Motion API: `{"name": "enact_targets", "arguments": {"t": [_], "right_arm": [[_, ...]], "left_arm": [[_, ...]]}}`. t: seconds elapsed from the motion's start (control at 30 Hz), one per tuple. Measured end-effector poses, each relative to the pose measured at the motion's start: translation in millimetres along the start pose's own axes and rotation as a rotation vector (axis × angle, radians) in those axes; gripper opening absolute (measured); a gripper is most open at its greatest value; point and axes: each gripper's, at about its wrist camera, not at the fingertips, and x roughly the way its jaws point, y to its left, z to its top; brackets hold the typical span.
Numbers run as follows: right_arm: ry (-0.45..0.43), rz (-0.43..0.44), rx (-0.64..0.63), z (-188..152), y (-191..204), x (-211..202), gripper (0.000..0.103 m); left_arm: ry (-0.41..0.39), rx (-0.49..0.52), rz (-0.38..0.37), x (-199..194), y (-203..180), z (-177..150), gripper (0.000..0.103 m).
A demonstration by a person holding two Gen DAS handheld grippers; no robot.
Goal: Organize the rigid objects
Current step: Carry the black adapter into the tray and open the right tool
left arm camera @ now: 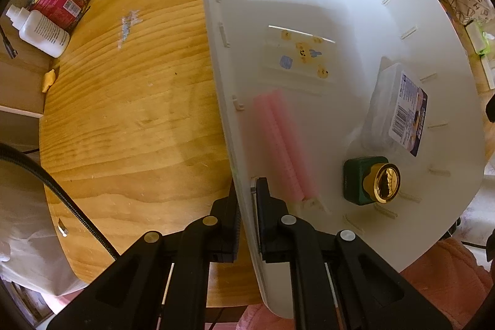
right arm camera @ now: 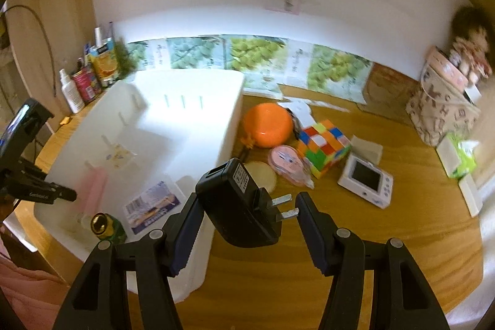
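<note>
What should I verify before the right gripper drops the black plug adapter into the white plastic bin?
1. Left gripper clamped on the white plastic bin wall: ok.
2. Black plug adapter secure in the right gripper: cannot tell; jaws stand wide, prongs point at the right finger.
3. Adapter fully over the bin opening: not ok; it sits at the bin's right wall.
4. Bare bin floor available: ok, beyond the pink ribbed sticks, clear labelled box and green gold-capped bottle.

Glossy white plastic bin (left arm camera: 309, 5), grained wooden table (left arm camera: 139, 113), shiny gold metal cap (left arm camera: 385, 183)
</note>
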Motion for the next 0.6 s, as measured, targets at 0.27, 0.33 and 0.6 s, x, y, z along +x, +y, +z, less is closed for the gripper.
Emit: {"name": "enact_targets", "arguments": {"t": [0.27,0.33,0.6], "right_arm": [[0.004,0.077,-0.108,10.7,33.3,1.1,0.062],[0.007,0.099,-0.136,12.2,43.4,1.8,0.062],[0.031,0.181,-0.214,13.2,75.3,7.6,0.062]], "left_arm": [[-0.014,-0.025,-0.003,-3.9,-3.6,0.9,0.009],[-0.016,-0.032,-0.004,-3.6,-3.8,0.7,0.009],[-0.019,-0.055,-0.005,-4.7,-0.7,-2.1,0.010]]}}
